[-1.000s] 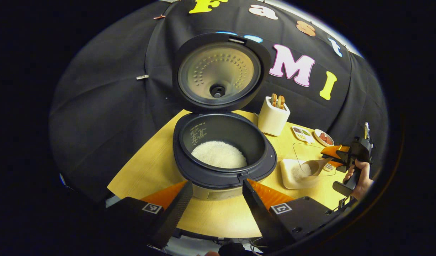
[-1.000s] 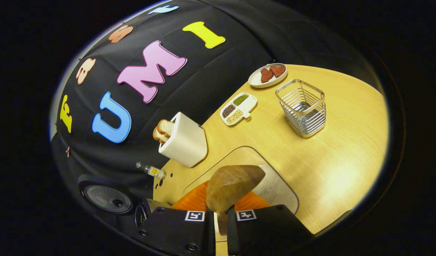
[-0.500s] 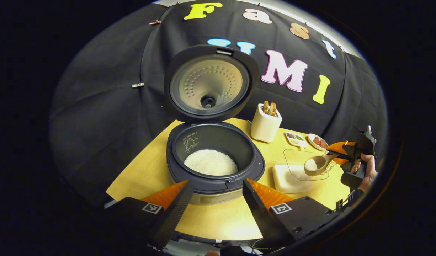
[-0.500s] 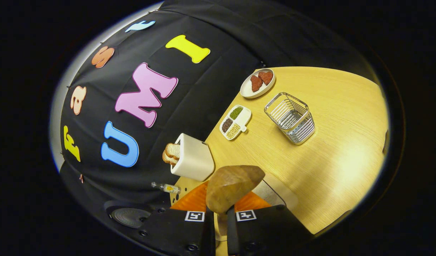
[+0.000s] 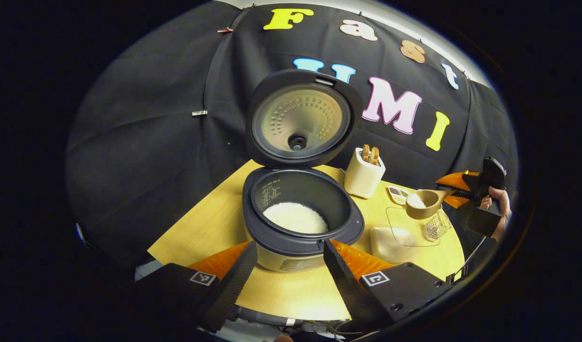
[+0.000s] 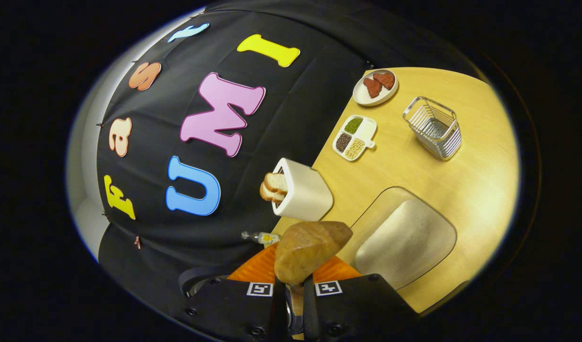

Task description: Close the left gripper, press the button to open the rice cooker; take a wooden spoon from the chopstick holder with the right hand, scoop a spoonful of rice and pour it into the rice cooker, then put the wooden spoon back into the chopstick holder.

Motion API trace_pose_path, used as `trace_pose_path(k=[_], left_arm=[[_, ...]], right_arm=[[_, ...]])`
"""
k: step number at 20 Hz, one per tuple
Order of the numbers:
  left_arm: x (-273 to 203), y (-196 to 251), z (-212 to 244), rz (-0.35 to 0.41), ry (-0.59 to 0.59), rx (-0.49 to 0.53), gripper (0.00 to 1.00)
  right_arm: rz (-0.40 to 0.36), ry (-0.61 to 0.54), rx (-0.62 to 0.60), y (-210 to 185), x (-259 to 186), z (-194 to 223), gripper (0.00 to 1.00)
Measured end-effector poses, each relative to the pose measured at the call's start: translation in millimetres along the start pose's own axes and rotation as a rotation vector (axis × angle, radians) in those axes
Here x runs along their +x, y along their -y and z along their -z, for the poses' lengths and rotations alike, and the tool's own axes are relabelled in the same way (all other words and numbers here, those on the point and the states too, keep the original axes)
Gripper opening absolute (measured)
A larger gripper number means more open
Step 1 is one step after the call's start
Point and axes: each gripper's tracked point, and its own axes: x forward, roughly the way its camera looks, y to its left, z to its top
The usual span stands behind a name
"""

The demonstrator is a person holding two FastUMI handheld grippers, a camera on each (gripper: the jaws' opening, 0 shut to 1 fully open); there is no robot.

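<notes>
My right tongs [image 6: 291,289] gripped the wooden spoon [image 5: 426,203], rice-loaded, above the counter [image 5: 215,223] right of the open rice cooker [image 5: 300,213]. Left tongs [image 5: 291,266] stood wide apart, holding nothing.

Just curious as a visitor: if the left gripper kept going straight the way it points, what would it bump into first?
Probably the front wall of the open rice cooker, which sits straight ahead between its spread fingers; depth is hard to judge.
</notes>
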Motion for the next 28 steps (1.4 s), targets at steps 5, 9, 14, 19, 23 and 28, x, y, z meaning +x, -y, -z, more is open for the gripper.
trace_pose_path(k=[5,9,14,19,23,28], left_arm=[[-6.4,-12.6,-3.7,-0.013,0.024,-0.035,0.95],[-11.8,-28.7,-5.6,-0.036,0.037,-0.051,0.95],[-12.7,-57.7,-8.2,-0.070,0.038,-0.102,0.95],[-8.6,-84.9,-12.1,-0.101,0.044,-0.152,0.95],[-7.8,-98.3,-15.3,-0.112,0.044,-0.175,0.95],[-8.6,-103.7,-29.0,-0.115,0.068,-0.172,0.95]], right_arm=[[-0.056,-0.083,-0.084,-45.3,16.6,51.0,0.17],[-0.107,-0.135,-0.129,-80.8,29.3,88.3,0.17],[-0.164,-0.145,-0.303,-115.5,46.5,126.2,0.17],[-0.233,-0.125,-0.553,-142.8,60.9,161.9,0.17],[-0.280,-0.108,-0.711,-150.1,74.9,183.3,0.17],[-0.305,-0.101,-0.852,-148.6,91.8,201.7,0.17]])
